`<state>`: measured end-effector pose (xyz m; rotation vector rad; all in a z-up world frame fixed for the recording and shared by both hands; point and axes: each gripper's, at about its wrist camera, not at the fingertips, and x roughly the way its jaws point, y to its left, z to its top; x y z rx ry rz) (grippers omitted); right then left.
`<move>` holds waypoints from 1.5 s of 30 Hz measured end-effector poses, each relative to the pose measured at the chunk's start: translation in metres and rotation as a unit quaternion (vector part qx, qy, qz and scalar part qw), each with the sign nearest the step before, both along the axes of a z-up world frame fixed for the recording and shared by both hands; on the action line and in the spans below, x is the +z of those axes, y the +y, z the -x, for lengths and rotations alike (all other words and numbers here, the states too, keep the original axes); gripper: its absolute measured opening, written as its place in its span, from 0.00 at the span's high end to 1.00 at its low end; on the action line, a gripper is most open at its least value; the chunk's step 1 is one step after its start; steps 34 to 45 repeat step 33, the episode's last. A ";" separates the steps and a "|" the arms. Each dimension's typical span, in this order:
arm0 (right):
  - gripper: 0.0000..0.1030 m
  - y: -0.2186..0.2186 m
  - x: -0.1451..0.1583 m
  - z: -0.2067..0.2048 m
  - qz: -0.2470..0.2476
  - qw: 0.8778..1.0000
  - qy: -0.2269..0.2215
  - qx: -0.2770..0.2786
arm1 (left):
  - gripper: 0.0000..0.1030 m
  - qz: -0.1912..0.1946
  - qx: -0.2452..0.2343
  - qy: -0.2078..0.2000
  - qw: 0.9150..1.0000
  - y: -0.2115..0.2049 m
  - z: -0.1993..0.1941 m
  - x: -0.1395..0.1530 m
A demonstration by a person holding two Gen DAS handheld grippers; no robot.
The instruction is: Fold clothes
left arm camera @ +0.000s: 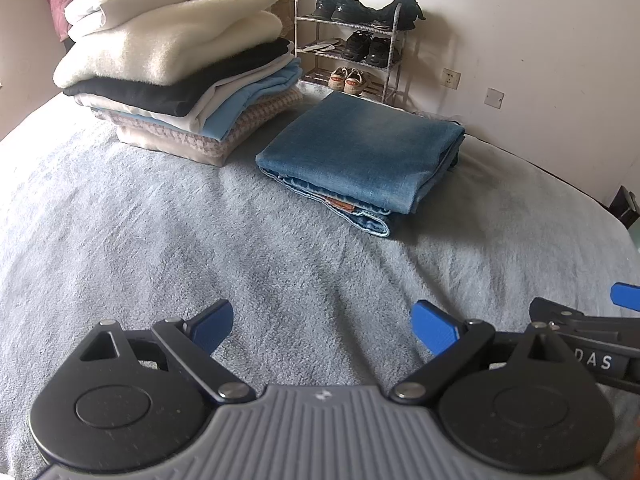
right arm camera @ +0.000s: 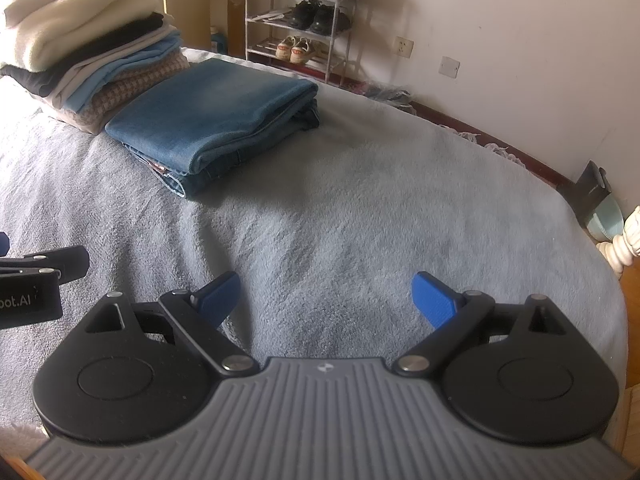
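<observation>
Ahead of both sets of fingers, folded jeans (left arm camera: pixel 360 152) lie on the bed (left arm camera: pixel 160 240) beside a clothes pile (left arm camera: pixel 176 64). Left gripper (left arm camera: pixel 322 326) and right gripper (right arm camera: pixel 326 300) are spread wide, holding nothing.

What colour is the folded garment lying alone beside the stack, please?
Faded blue denim: the folded jeans, clearest in the left wrist view.

One pair of folded jeans (left arm camera: pixel 360 152) on one bed (left arm camera: pixel 160 248). One stack of folded clothes (left arm camera: pixel 176 64) beside it, about seven layers: three cream, one black, one white, one light blue, one knitted beige at the bottom. One shoe rack (left arm camera: pixel 352 40) with three shelves, holding three pairs of shoes plainly seen: two dark, one pale. Two wall sockets (left arm camera: pixel 452 78). Two grippers: left gripper (left arm camera: pixel 322 326), right gripper (right arm camera: pixel 326 298), each with two blue fingers.
</observation>
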<state>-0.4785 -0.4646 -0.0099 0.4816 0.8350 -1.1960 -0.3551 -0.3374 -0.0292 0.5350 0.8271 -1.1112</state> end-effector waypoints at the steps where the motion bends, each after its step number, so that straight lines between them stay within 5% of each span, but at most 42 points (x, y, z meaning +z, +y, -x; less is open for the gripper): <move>1: 0.10 0.000 0.000 0.000 0.000 1.000 0.000 0.000 | 0.06 0.000 0.000 0.000 1.000 0.000 0.000 0.000; 45: 0.10 0.000 0.001 0.002 -0.002 1.000 -0.001 0.000 | 0.06 -0.004 0.001 0.001 1.000 0.001 0.002 0.000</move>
